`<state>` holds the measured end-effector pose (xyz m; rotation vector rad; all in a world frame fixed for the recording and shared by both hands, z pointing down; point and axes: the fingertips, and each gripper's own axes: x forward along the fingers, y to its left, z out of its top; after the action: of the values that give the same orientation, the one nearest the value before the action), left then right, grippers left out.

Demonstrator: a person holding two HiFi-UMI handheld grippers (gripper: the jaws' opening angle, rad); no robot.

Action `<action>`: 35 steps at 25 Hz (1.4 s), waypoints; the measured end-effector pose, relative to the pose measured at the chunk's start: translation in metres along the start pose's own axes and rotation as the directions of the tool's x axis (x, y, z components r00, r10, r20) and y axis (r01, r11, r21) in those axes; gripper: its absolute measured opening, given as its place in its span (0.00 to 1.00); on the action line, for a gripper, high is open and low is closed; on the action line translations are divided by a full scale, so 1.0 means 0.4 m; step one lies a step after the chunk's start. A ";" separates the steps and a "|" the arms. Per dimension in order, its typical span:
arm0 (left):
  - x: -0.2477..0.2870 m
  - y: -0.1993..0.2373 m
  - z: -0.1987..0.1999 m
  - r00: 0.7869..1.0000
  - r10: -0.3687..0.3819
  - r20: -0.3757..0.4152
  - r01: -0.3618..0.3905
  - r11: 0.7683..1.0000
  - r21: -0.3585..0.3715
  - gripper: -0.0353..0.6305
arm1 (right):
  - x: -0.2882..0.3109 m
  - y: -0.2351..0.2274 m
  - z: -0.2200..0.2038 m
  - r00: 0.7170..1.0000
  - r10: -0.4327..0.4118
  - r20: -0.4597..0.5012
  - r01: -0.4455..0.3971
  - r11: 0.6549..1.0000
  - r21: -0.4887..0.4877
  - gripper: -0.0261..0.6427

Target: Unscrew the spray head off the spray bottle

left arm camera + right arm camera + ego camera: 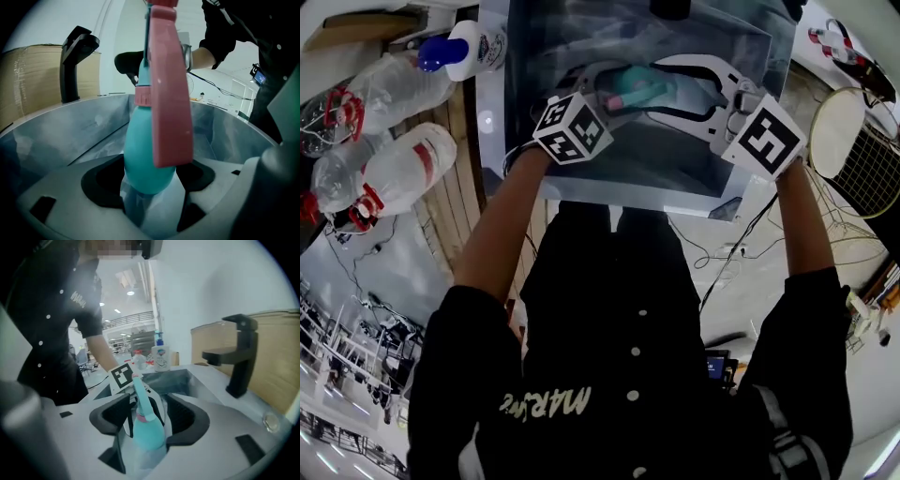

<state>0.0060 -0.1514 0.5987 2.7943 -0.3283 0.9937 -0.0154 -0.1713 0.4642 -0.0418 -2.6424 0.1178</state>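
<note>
While the left gripper [150,190] clamps the spray bottle [147,154] low on its body above the sink [93,123], the right gripper [147,423] stands wide around that same body without pinching, the bottle's axis near upright and the pink spray head [166,93] above both, so right likely must rise.

Spray bottle [143,159]: we see a teal, pear-shaped body that narrows to a slim neck.
Spray head [166,93]: pink, with a pink collar on the neck and a long flat trigger lying along the body. We see it seated on the bottle, not off.
Pose: in the head view we see it lying nearly level.
Place: in the air over the sink [70,136], its body clamped in the left gripper [150,197]. The right gripper [147,413] has its jaws apart around it.
</note>
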 end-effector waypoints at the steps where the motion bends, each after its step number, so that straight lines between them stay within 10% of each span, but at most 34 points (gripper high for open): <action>1: 0.000 0.001 0.000 1.000 0.003 0.002 -0.003 1.000 -0.003 0.59 | -0.016 -0.009 -0.004 0.998 -0.065 0.016 0.064 0.997 0.038 0.46; 7: -0.002 -0.003 0.001 1.000 0.016 0.006 -0.016 1.000 -0.009 0.59 | -0.083 0.028 0.000 0.896 -0.444 0.026 0.401 0.833 0.381 0.49; 18: -0.003 -0.001 0.007 0.996 0.035 0.081 -0.032 0.999 -0.033 0.59 | 0.023 0.055 0.009 0.850 -0.510 -0.129 0.504 0.721 0.475 0.53; 26: 0.002 -0.005 0.008 0.996 0.043 0.083 -0.041 0.999 -0.021 0.59 | 0.056 0.018 0.009 0.818 -0.557 -0.141 0.561 0.722 0.406 0.55; 31: 0.001 -0.004 0.006 0.996 0.043 0.082 -0.041 0.999 -0.025 0.59 | 0.041 -0.017 -0.001 0.768 -0.629 -0.123 0.634 0.718 0.285 0.26; 35: -0.001 -0.004 0.006 0.996 0.038 0.085 -0.036 0.999 -0.029 0.59 | 0.044 -0.021 0.008 0.824 -0.566 -0.030 0.557 0.799 0.226 0.20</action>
<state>0.0076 -0.1505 0.5964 2.8206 -0.4027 0.8718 -0.0324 -0.1791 0.4705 0.8279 -2.5407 0.2141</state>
